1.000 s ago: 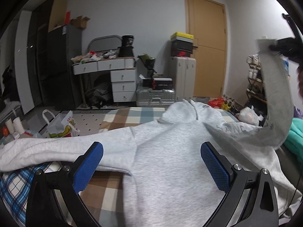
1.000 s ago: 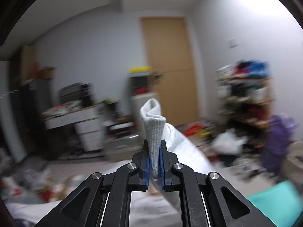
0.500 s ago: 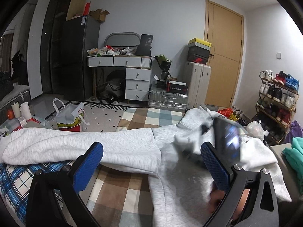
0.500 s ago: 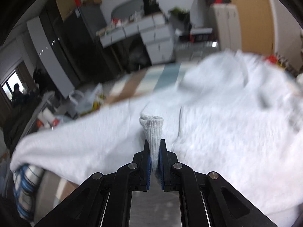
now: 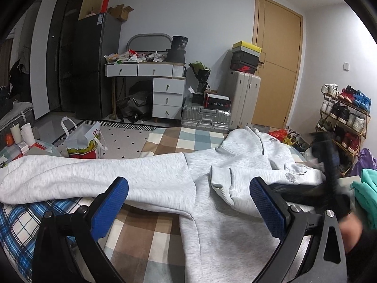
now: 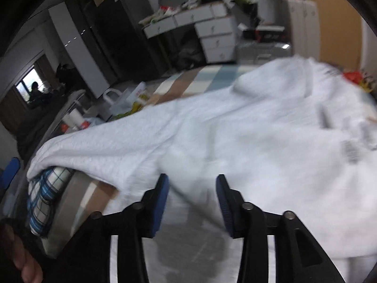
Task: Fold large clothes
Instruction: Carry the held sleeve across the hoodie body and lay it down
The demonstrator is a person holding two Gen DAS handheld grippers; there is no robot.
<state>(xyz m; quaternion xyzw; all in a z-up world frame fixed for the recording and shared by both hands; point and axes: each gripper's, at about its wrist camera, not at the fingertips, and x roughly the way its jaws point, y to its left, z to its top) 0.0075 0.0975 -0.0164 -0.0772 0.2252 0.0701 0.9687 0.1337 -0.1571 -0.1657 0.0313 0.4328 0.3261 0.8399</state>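
My left gripper [image 5: 188, 202] hangs with its jaws spread wide and nothing between them, low over the grey hoodie [image 5: 226, 202]. My right gripper [image 6: 192, 202] is parted too, empty, just above the same cloth, though that view is blurred. The hoodie lies flat on the checked blanket [image 5: 150, 243]; one sleeve [image 5: 94, 179] stretches out to the left, the other sleeve [image 5: 245, 184] lies folded across the chest. Beyond it I see a white drawer unit [image 5: 167, 94], a silver suitcase [image 5: 206, 118] and a wooden door [image 5: 276, 66]
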